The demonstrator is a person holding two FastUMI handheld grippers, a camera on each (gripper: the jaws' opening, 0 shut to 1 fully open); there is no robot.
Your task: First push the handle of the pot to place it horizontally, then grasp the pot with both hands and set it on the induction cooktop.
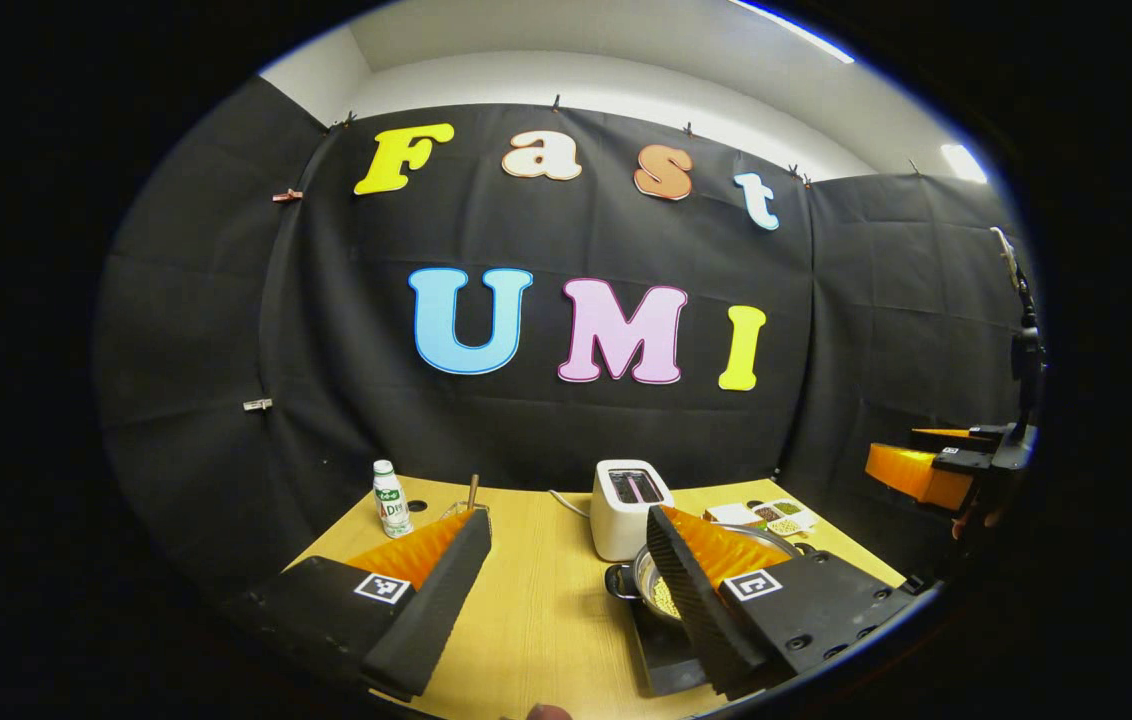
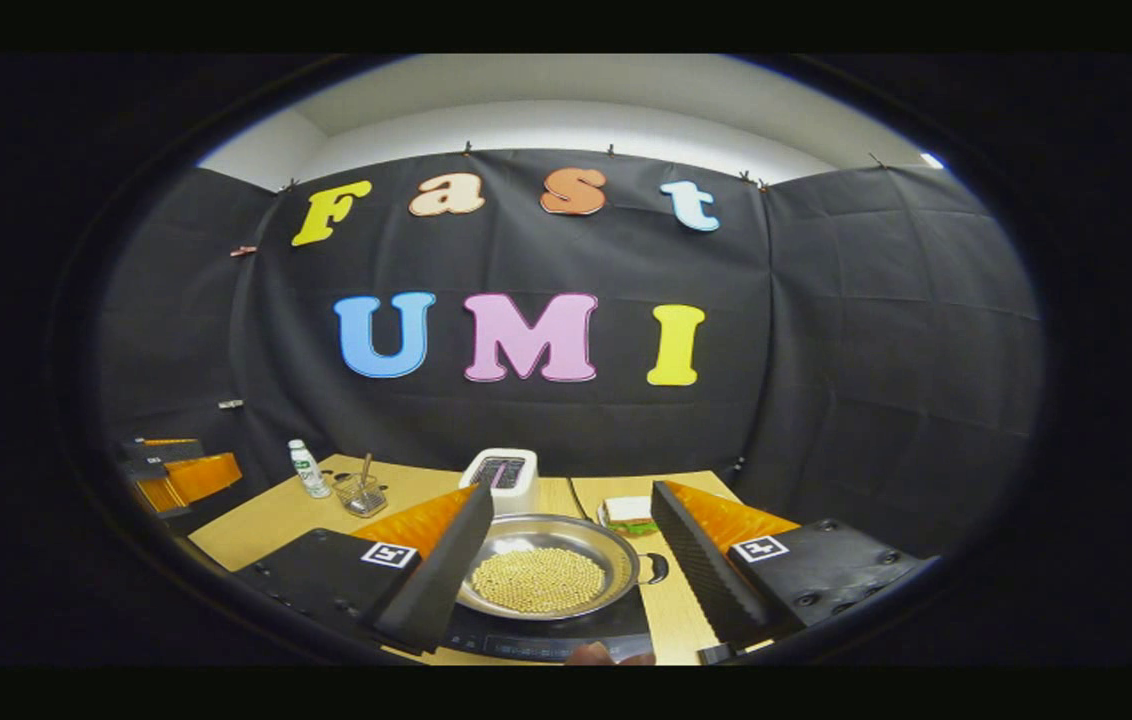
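Now: pot (image 2: 546, 570) on the induction cooktop (image 2: 546, 632), my tools held above it.
Both my left gripper (image 1: 566, 590) and right gripper (image 2: 571, 560) have fingers spread apart, gripping nothing. Beyond the pot: toaster (image 2: 504, 474), sandwich (image 2: 629, 513), wire basket (image 2: 362, 494), bottle (image 2: 307, 469), all on the wooden table (image 2: 266, 525).

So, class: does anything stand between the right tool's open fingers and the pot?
Nothing visible does. The pot of beans already sits on the induction cooktop, directly between and ahead of the right tool.
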